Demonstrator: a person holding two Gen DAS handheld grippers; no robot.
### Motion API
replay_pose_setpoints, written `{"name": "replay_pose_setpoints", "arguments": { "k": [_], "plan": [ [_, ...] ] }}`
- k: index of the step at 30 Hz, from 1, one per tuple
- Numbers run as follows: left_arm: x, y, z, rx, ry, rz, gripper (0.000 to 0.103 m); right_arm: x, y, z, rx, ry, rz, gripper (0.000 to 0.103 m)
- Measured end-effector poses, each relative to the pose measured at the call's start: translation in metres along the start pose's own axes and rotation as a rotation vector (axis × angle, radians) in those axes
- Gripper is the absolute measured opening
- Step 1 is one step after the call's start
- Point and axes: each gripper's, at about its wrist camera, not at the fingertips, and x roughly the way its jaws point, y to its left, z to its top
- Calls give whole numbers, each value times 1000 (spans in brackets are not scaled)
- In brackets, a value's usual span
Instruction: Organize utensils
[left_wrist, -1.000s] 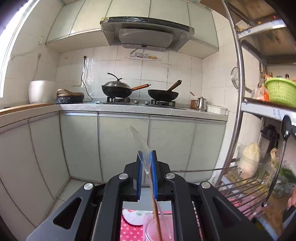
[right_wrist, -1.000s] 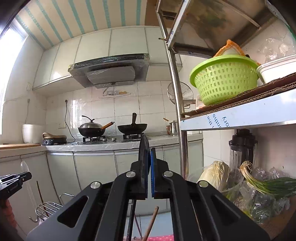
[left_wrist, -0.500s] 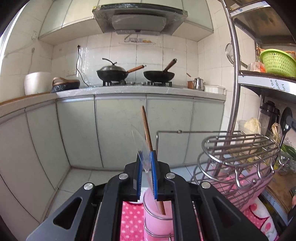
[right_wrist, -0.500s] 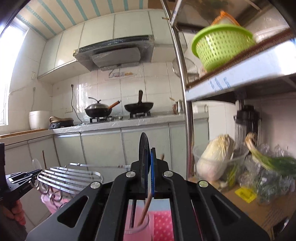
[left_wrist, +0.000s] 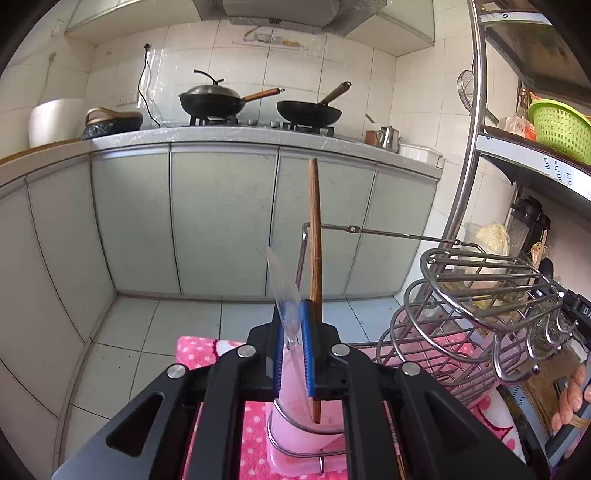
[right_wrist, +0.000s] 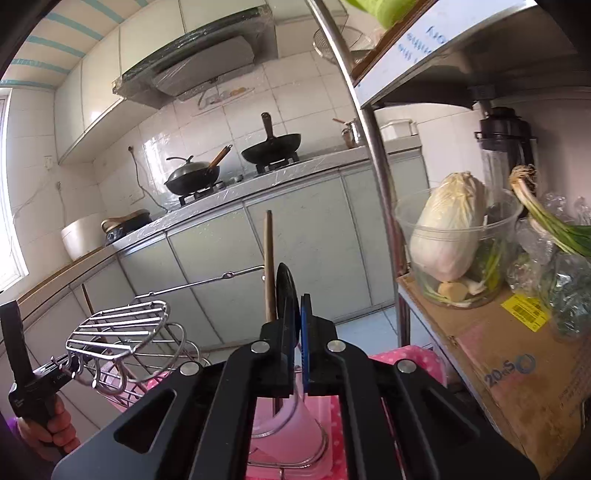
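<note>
My left gripper (left_wrist: 293, 339) is shut on a clear plastic utensil (left_wrist: 282, 284) that sticks up and to the left from its blue pads. Just below it stands a pink cup (left_wrist: 295, 432) in a wire ring, with a wooden utensil (left_wrist: 314, 236) upright inside. My right gripper (right_wrist: 298, 332) is shut on a black utensil (right_wrist: 286, 291), seen edge-on above its pads. The same pink cup (right_wrist: 291, 432) and wooden utensil (right_wrist: 269, 258) sit right under and behind it. Both grippers hover over the cup from opposite sides.
A steel wire rack (left_wrist: 480, 295) stands beside the cup on a pink dotted cloth (left_wrist: 199, 350). A metal shelf post (right_wrist: 384, 206) rises close on the right, with a cabbage bowl (right_wrist: 450, 240) and cardboard box (right_wrist: 517, 354) on the shelf. Green cabinets (left_wrist: 221, 221) and woks lie beyond.
Both grippers have sunk and tipped downward. The pink cup, wooden utensil and wire rack have come up into both views. Each grip has stayed the same.
</note>
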Motion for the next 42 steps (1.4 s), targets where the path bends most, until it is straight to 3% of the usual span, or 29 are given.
{"name": "replay_pose_setpoints", "arguments": {
  "k": [7,11,14,16,18,19,33,38,42],
  "plan": [
    [10,-1,9,-31,54,-42,11,14,22,8,-64,56,37,4],
    [10,4,12,-73,81,-66,34,17,27,11,-62,103,63,6],
    [5,9,14,-99,80,-79,40,18,28,8,-63,124,65,7],
    [2,9,15,-95,74,-73,41,20,27,7,-55,152,66,13],
    [-1,8,17,-86,75,-80,43,19,26,6,-42,167,74,33],
    [-2,8,18,-84,77,-82,43,18,26,5,-41,165,74,35],
    [-45,18,24,-93,24,-51,46,-27,19,5,-44,149,29,38],
    [-70,18,6,-90,46,-64,46,-55,13,-9,-30,162,18,38],
    [-76,9,-18,-77,128,-96,46,-71,11,-29,-18,208,25,38]
  ]
}}
